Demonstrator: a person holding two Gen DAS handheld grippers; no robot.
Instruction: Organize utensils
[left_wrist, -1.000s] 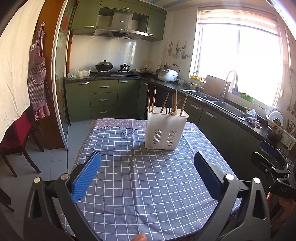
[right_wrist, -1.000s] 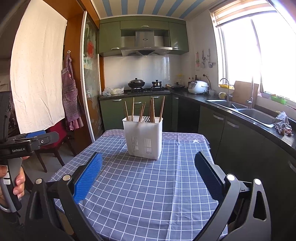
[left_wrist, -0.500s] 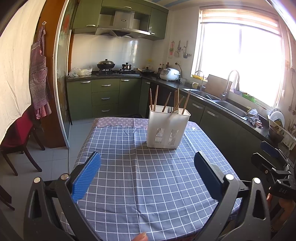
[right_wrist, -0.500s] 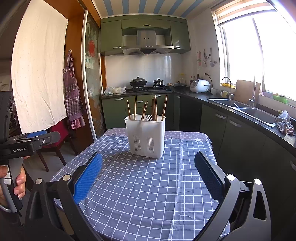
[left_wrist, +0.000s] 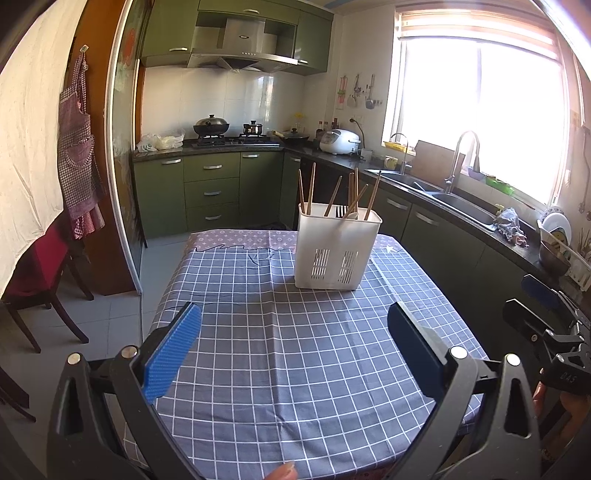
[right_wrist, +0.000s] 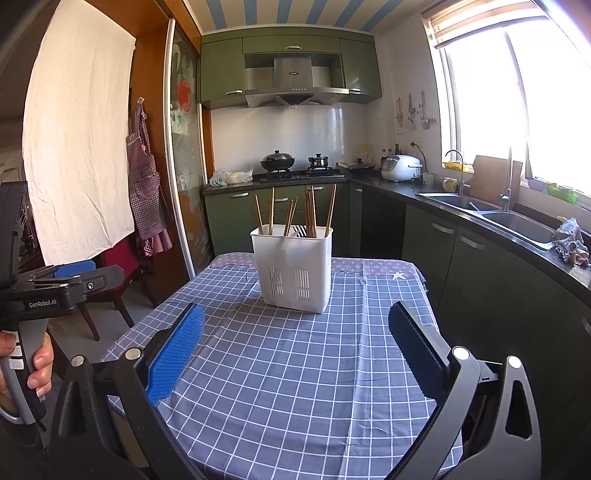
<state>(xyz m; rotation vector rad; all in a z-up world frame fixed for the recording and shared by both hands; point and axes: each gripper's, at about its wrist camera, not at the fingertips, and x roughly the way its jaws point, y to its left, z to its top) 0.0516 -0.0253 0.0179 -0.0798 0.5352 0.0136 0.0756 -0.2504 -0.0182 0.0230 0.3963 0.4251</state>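
At twelve o'clock on the bench (left_wrist: 258, 369), the white caddy (left_wrist: 334, 251) of chopsticks (left_wrist: 334, 194) looms closer; left claw (left_wrist: 291, 350) and right claw (right_wrist: 295, 350), both released, advance empty.

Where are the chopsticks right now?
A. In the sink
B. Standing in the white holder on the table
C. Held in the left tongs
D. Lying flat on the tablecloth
B: the chopsticks stand upright and leaning in the white holder on the table; both tongs are open and empty.
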